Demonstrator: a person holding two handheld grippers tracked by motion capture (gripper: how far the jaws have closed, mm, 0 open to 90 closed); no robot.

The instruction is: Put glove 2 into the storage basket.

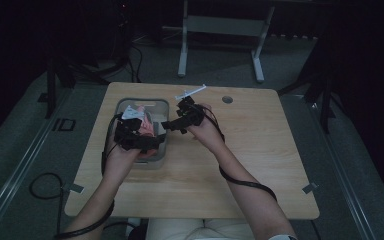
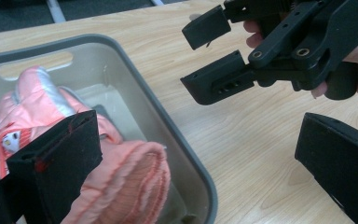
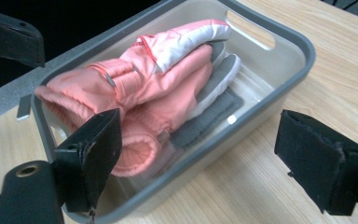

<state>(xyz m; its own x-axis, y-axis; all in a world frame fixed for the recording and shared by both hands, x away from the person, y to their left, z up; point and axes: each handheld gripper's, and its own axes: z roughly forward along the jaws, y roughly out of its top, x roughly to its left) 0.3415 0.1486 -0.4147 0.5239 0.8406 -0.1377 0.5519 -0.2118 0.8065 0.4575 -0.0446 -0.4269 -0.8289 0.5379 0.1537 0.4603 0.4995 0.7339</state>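
Flanking pink gloves point(image 3: 158, 93) in a grey bin point(image 3: 303, 51), both claws gape empty beside a syringe point(image 1: 190, 92).

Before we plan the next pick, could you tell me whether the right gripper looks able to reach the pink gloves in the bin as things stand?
Probably yes. The right gripper is open beside the grey bin, which has no lid, and the pink gloves lie exposed on top. The left gripper, hovering over the bin, may crowd it.
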